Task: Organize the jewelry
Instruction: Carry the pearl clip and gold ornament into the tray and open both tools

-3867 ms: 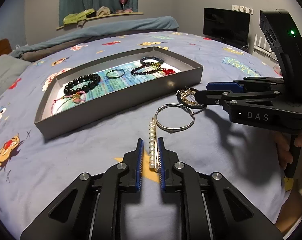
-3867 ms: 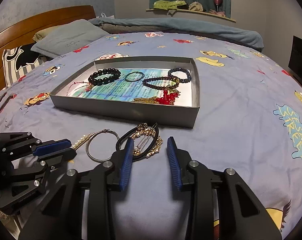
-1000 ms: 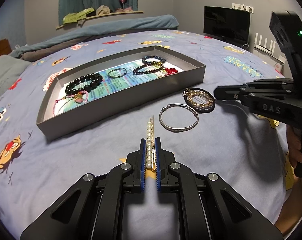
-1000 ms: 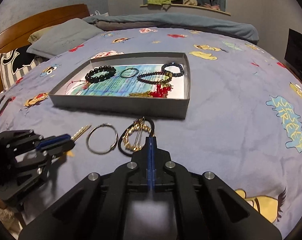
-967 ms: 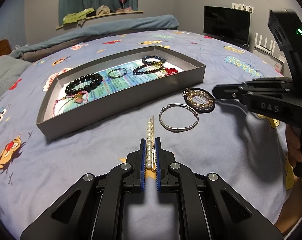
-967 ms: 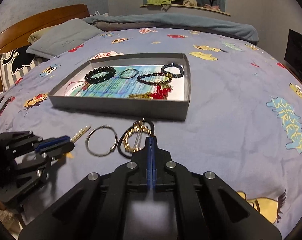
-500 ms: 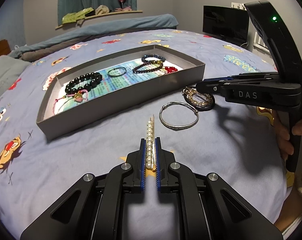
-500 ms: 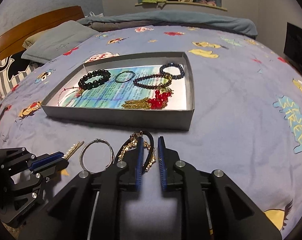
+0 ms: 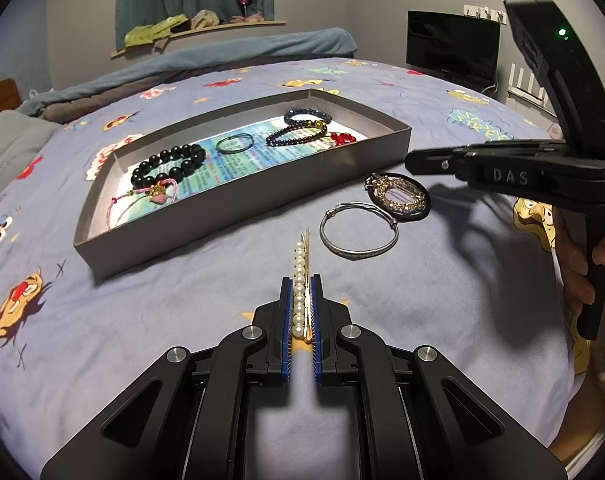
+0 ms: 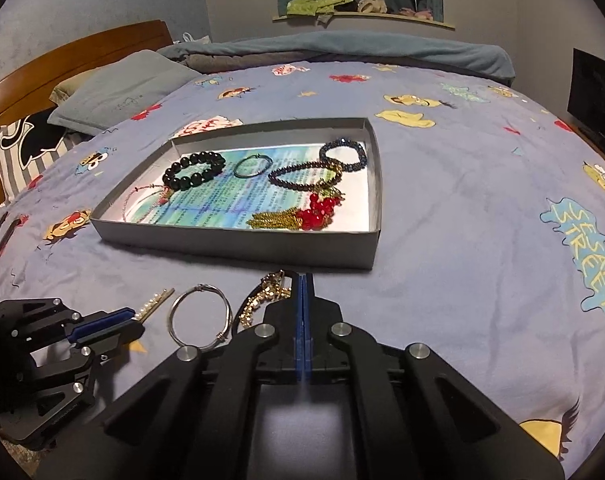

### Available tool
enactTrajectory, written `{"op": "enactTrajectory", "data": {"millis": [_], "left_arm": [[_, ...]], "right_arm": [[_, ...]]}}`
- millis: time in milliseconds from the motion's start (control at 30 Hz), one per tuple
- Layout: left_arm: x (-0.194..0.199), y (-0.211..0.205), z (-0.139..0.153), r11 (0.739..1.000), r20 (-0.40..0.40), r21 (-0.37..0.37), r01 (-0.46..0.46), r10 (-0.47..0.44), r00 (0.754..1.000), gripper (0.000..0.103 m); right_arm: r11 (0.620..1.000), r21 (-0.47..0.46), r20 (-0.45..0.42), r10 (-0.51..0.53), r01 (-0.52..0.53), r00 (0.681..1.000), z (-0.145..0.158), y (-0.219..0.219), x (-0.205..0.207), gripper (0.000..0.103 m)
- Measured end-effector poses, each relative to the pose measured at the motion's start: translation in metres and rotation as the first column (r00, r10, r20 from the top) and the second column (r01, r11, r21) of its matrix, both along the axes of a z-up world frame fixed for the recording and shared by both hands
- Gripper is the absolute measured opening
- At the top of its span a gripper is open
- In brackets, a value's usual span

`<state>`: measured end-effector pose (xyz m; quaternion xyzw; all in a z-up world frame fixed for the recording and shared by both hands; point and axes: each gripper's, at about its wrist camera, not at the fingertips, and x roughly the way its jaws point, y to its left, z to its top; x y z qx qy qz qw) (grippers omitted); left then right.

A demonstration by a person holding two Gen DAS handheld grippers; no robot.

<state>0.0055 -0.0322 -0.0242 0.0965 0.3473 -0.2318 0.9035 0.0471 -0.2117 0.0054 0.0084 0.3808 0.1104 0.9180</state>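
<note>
Closing right gripper point(image 10: 303, 280) fully again, pads together, empty, hovering over gold clip point(image 9: 398, 199) by tray point(image 9: 238, 208). Clamping pearl pin point(image 9: 300, 280) in left gripper point(image 9: 301, 308) on bed. Likely lifting into tray next.

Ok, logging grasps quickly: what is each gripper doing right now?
Left gripper: shut on the pearl hair clip.
Right gripper: shut, holding nothing visible, above the gold-and-black hairpiece.

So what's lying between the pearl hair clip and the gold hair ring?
The silver bangle lies between the pearl clip and gold ring, clearest from the left wrist.
</note>
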Motion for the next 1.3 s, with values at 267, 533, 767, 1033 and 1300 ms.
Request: {"op": "enactTrajectory", "data": {"millis": [267, 533, 767, 1033, 1300], "left_arm": [[0.0, 0.0, 0.0, 1.0, -0.001, -0.001, 0.001, -0.001, 1.0, 0.009], [0.001, 0.0, 0.0, 1.0, -0.003, -0.001, 0.001, -0.001, 1.0, 0.009], [0.001, 0.0, 0.0, 1.0, -0.002, 0.0, 0.001, -0.001, 1.0, 0.009], [0.001, 0.0, 0.001, 1.0, 0.002, -0.004, -0.002, 0.002, 1.0, 0.009], [0.004, 0.006, 0.006, 1.0, 0.008, -0.022, -0.021, 0.021, 1.0, 0.009]], "right_arm": [[1.0, 0.002, -0.008, 0.0, 0.0, 1.0, -0.004, 0.001, 0.0, 0.021], [1.0, -0.004, -0.024, 0.011, -0.012, 1.0, -0.005, 0.003, 0.0, 0.004], [1.0, 0.013, 0.019, 0.003, -0.003, 1.0, 0.004, 0.0, -0.004, 0.004], [0.998, 0.063, 0.121, 0.024, -0.031, 0.992, 0.025, 0.0, -0.015, 0.003], [0.994, 0.052, 0.129, 0.088, -0.096, 0.988, 0.036, 0.021, 0.002, 0.003]]}}
